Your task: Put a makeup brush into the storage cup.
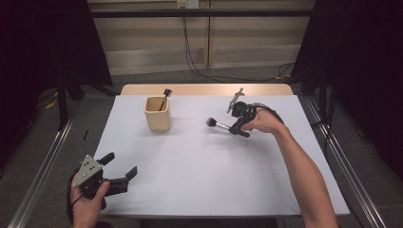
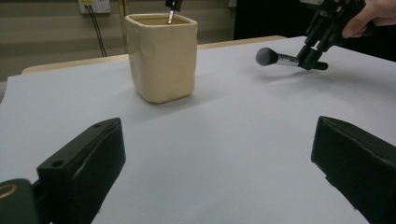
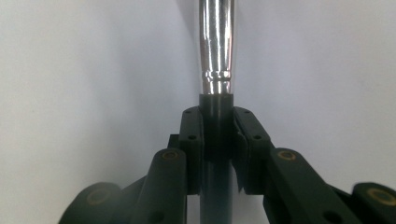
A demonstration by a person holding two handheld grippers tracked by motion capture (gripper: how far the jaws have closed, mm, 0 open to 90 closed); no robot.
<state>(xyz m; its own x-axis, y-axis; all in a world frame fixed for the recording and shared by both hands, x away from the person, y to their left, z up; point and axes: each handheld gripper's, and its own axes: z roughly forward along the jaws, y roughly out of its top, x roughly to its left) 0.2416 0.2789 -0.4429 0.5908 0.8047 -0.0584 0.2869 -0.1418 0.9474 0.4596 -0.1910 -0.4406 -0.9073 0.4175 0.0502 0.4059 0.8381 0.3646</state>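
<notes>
Tightly, the fingers (image 3: 191, 140) of the right gripper (image 1: 239, 127) are clenching around the dark handle of a makeup brush (image 1: 217, 124), with its silver ferrule running out ahead of them. That brush is hovering just above the white table (image 1: 199, 166), bristles pointing toward a cream cup (image 1: 157, 113) nearby, which is holding another brush (image 1: 165, 97) upright. Near the table's front left corner, the left gripper (image 1: 118, 165) is resting with its fingers (image 2: 84, 163) spread wide, grasping nothing.
</notes>
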